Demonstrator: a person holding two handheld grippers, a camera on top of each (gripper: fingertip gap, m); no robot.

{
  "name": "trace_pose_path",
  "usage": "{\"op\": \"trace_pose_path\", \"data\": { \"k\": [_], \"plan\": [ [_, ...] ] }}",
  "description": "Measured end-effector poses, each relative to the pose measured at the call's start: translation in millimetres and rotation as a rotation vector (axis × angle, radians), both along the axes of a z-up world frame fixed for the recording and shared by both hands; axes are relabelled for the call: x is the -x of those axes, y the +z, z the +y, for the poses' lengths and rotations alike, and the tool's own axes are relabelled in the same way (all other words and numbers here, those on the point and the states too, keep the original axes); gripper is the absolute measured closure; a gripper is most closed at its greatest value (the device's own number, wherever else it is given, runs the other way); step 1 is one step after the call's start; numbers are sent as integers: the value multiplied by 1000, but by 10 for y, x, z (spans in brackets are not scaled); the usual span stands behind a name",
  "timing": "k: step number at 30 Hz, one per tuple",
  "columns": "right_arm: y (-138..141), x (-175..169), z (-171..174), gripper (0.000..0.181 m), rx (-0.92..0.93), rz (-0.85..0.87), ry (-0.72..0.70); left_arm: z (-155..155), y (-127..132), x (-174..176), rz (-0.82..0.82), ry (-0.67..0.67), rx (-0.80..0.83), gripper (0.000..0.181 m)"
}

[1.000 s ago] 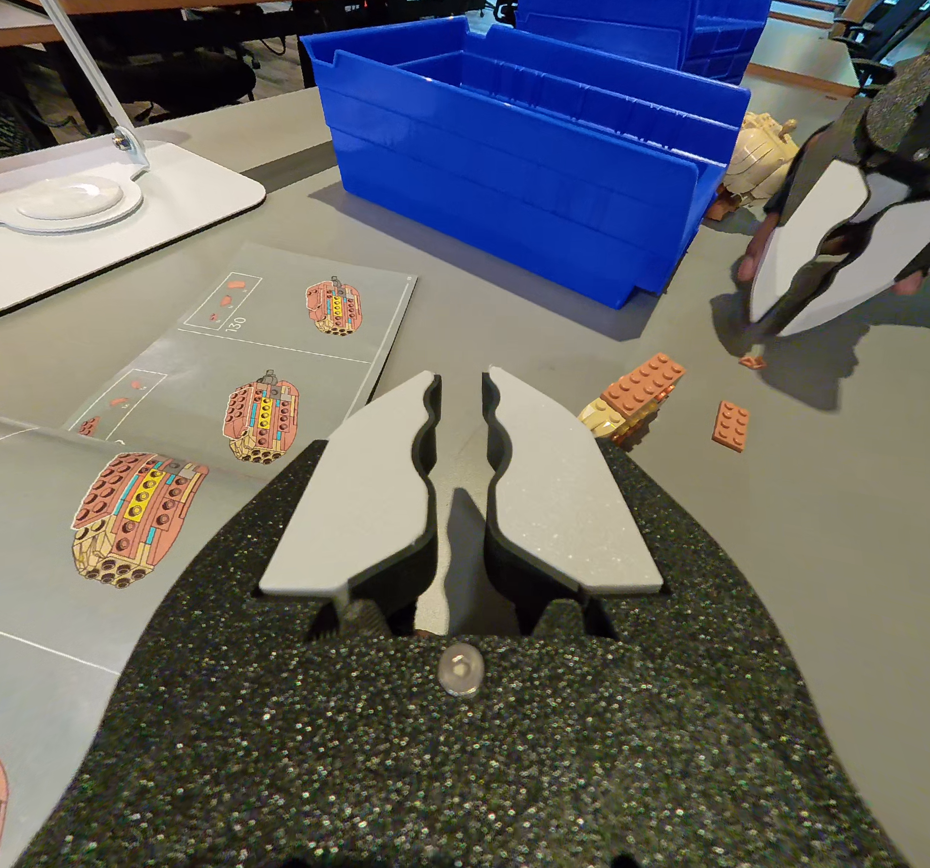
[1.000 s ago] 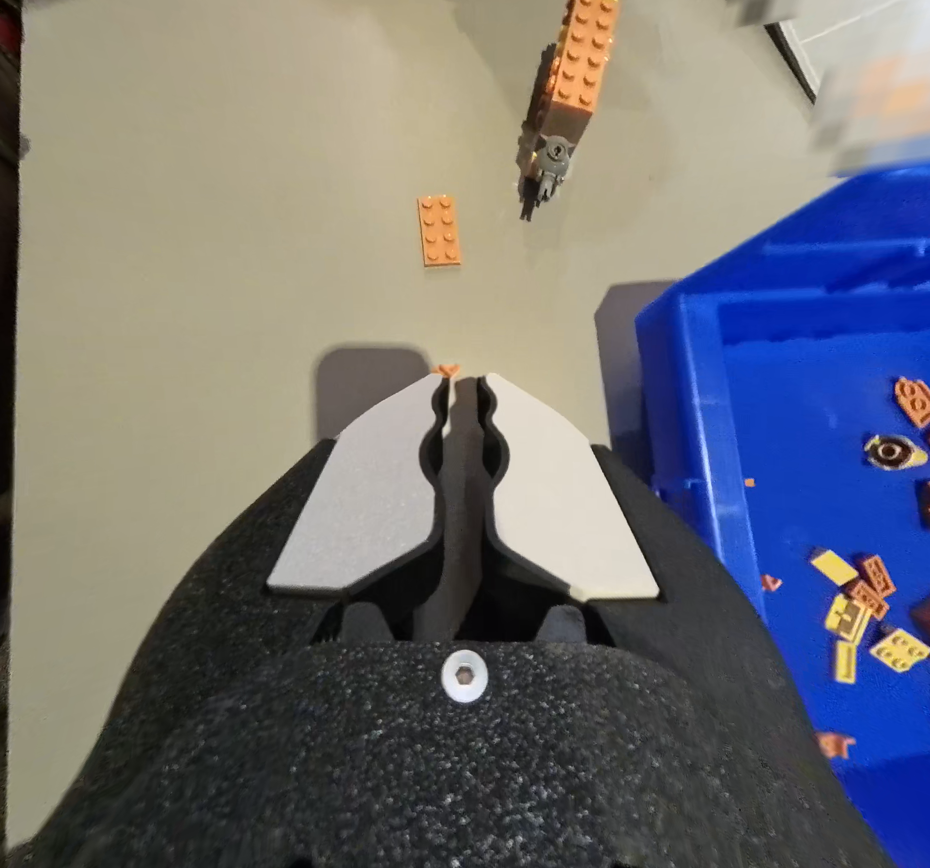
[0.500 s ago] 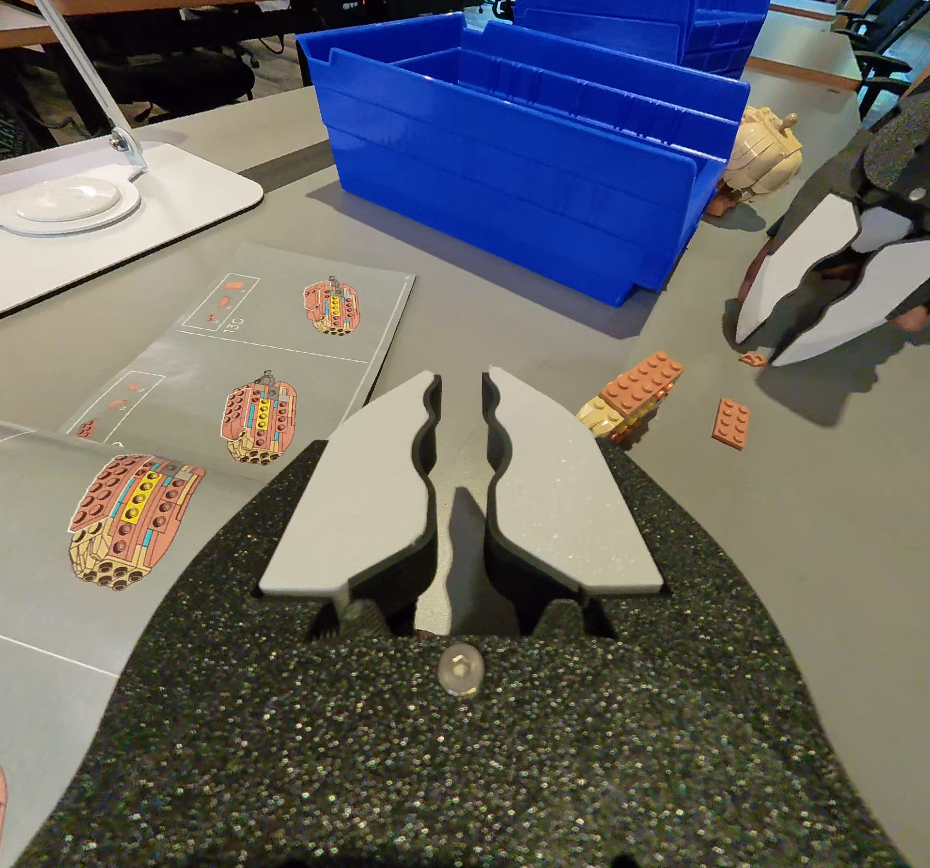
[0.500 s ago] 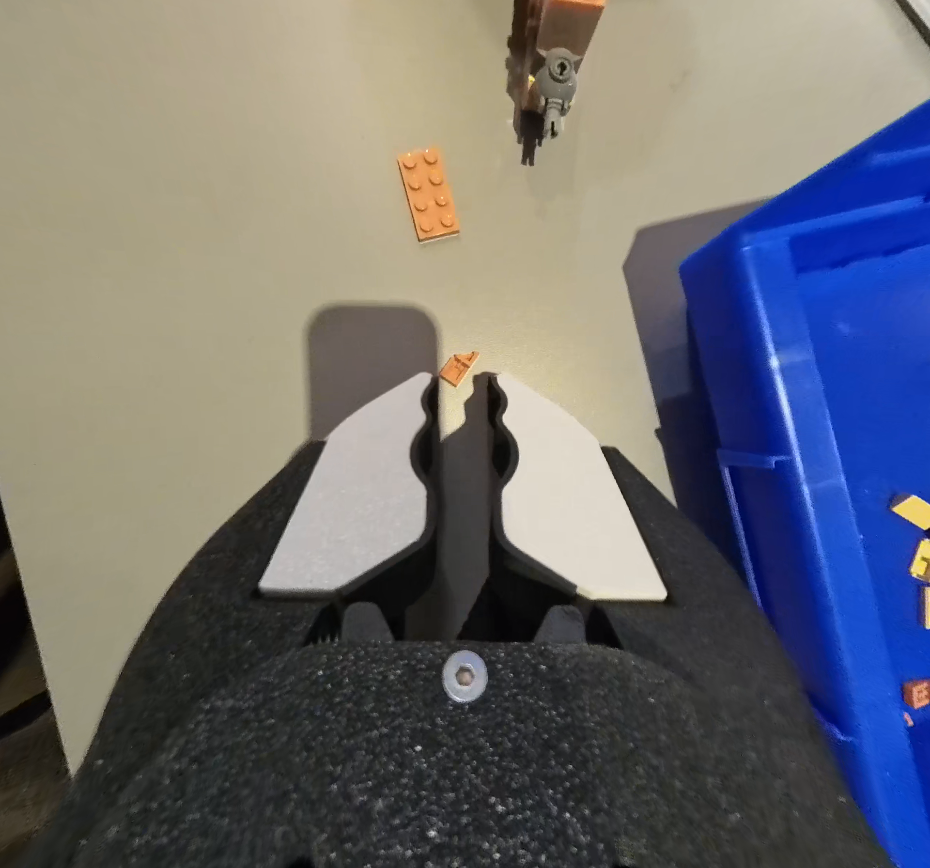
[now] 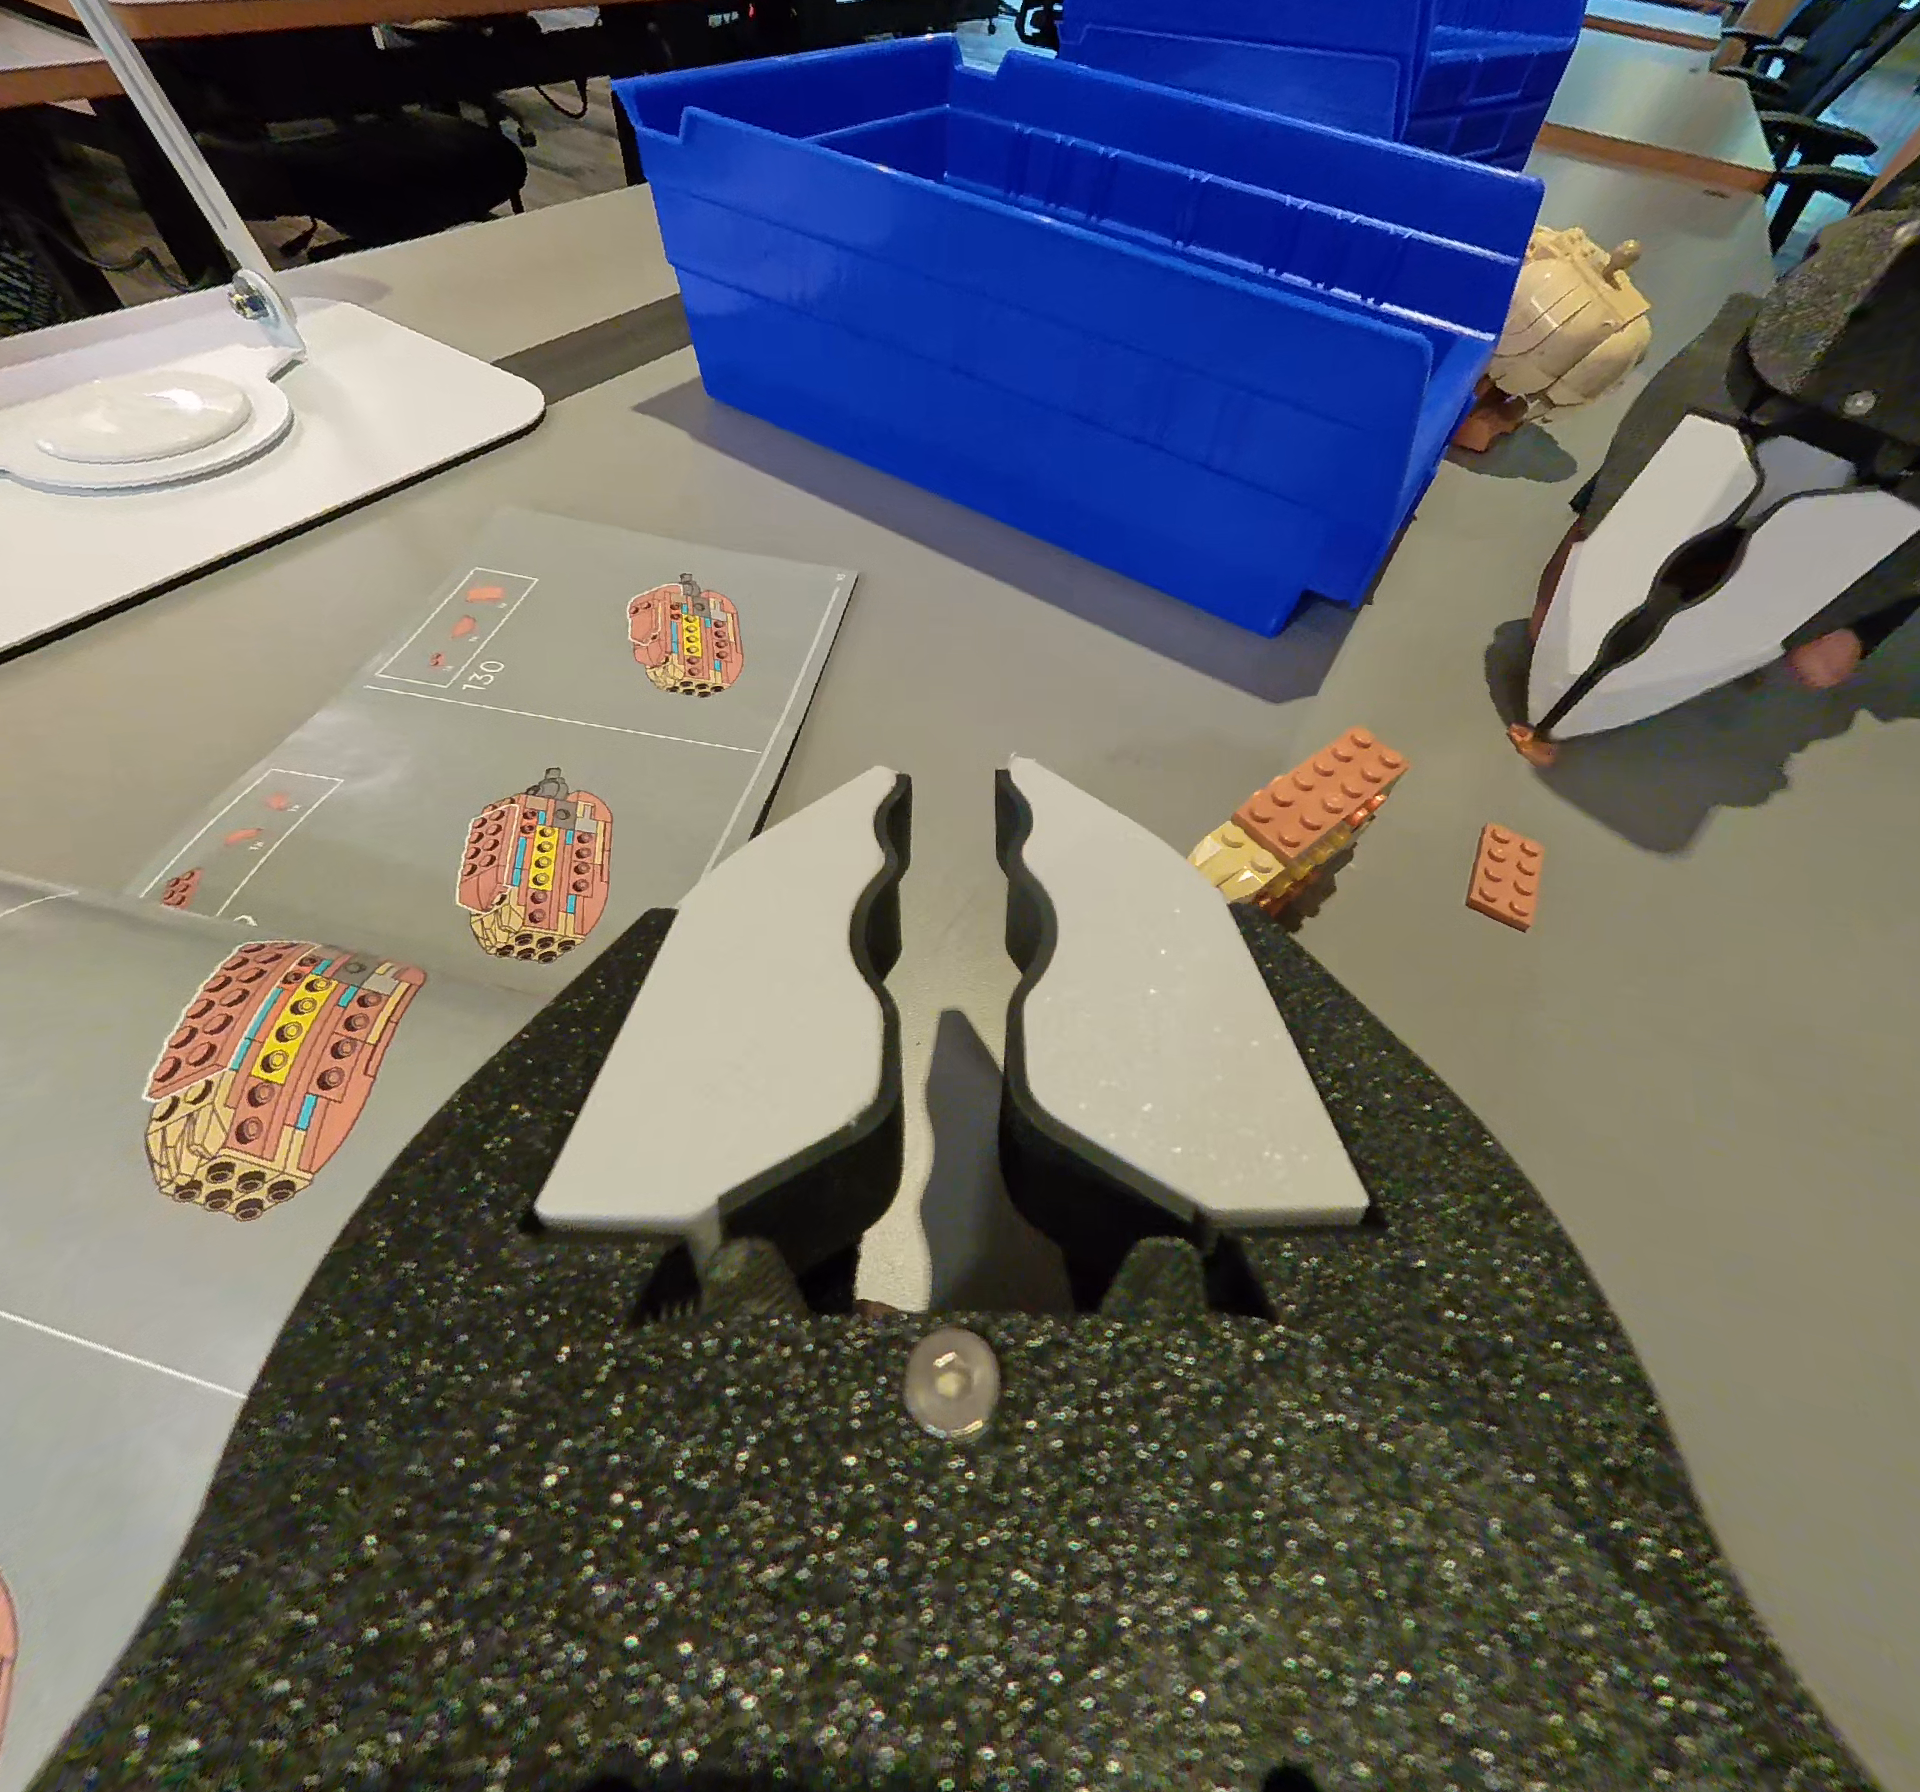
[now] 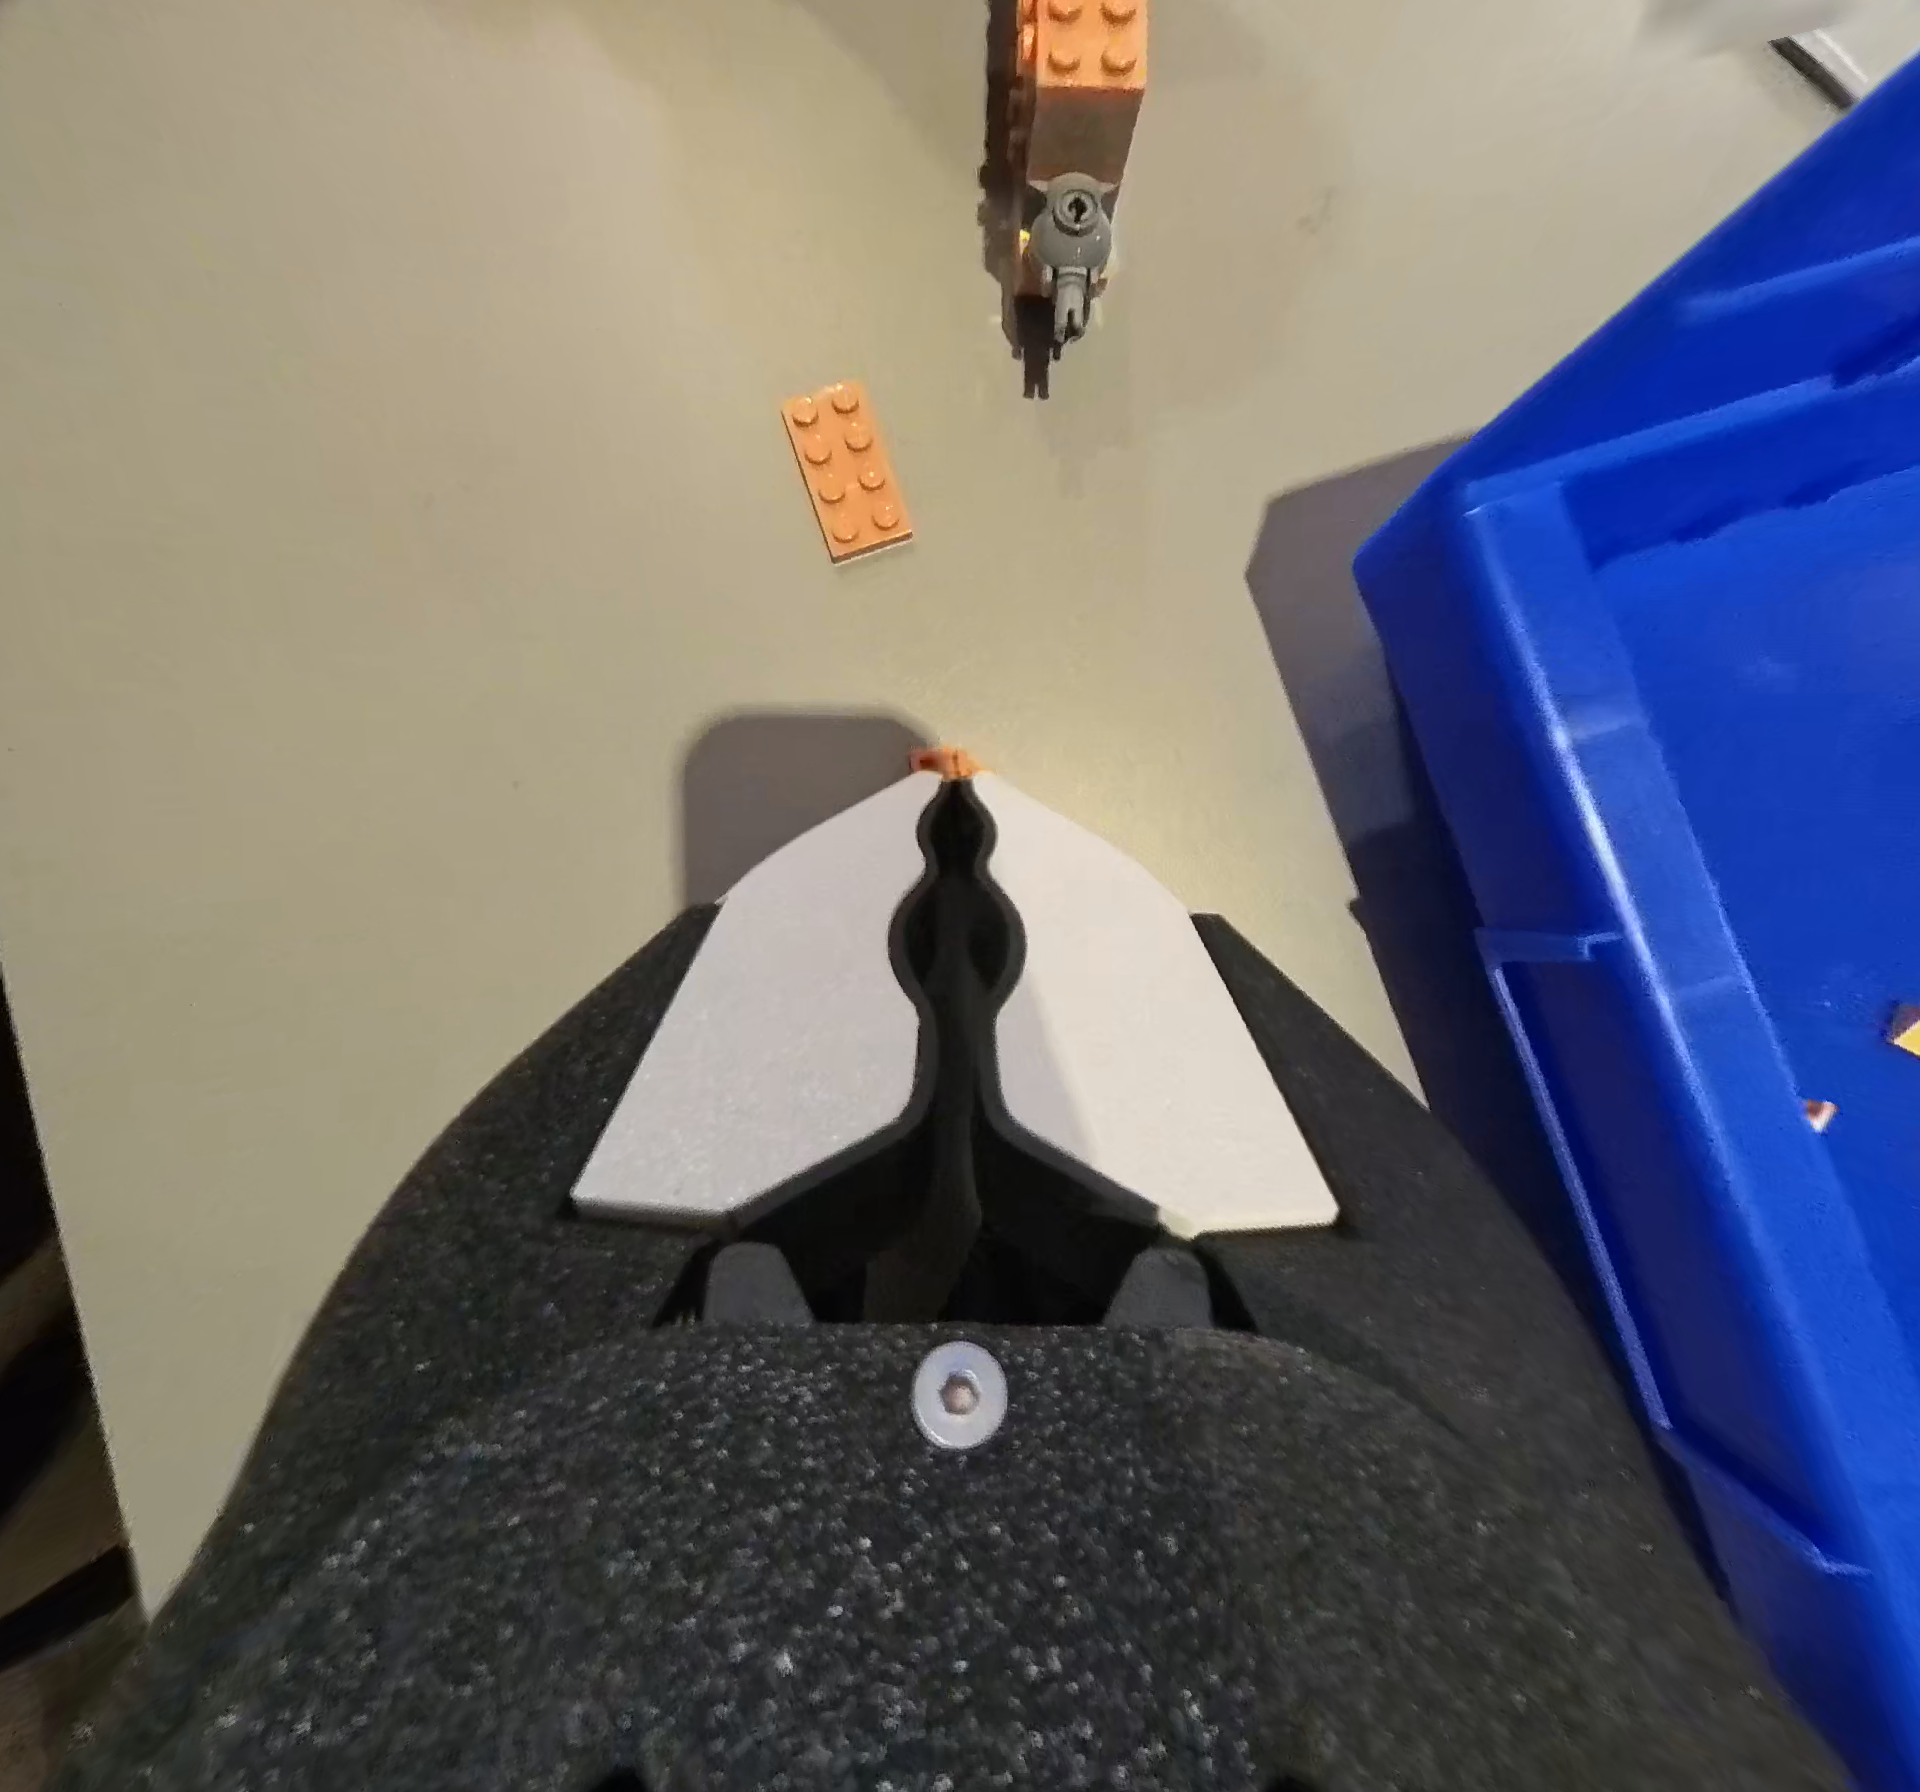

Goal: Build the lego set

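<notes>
I'm picking up parts: my right gripper [image 6: 948,778] pinches a tiny orange piece [image 6: 940,758] on the desk [image 6: 416,392]; left gripper [image 5: 951,786] waits open. Next, I lift it toward the model [image 6: 1081,28].

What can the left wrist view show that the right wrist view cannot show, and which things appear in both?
Only the left wrist view shows the instruction booklet, the tan model and the open left tool. Only the right wrist view shows loose pieces inside the blue bin. Both show the orange plate, the partial build and the right tool pinching a tiny orange piece.
</notes>
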State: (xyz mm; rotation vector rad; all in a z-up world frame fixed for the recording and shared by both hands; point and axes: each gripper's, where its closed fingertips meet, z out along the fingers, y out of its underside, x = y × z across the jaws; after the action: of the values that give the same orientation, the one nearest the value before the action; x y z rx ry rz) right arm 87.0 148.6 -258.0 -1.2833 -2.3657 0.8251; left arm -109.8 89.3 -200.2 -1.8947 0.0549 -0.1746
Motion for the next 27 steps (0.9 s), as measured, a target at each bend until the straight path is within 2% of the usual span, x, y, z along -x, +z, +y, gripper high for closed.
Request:
{"op": "trace_pose_path", "data": {
  "k": [6, 15, 27],
  "plan": [
    [98, 40, 15, 181, 75, 26, -28, -5, 28, -11, 9, -1, -7, 166],
    [56, 14, 65, 181, -9, 17, -21, -6, 48, -35, 20, -6, -11, 166],
    [-37, -14, 20, 158, -52, -30, 57, -3, 55, -50, 28, -10, -11, 166]
  ]
}}
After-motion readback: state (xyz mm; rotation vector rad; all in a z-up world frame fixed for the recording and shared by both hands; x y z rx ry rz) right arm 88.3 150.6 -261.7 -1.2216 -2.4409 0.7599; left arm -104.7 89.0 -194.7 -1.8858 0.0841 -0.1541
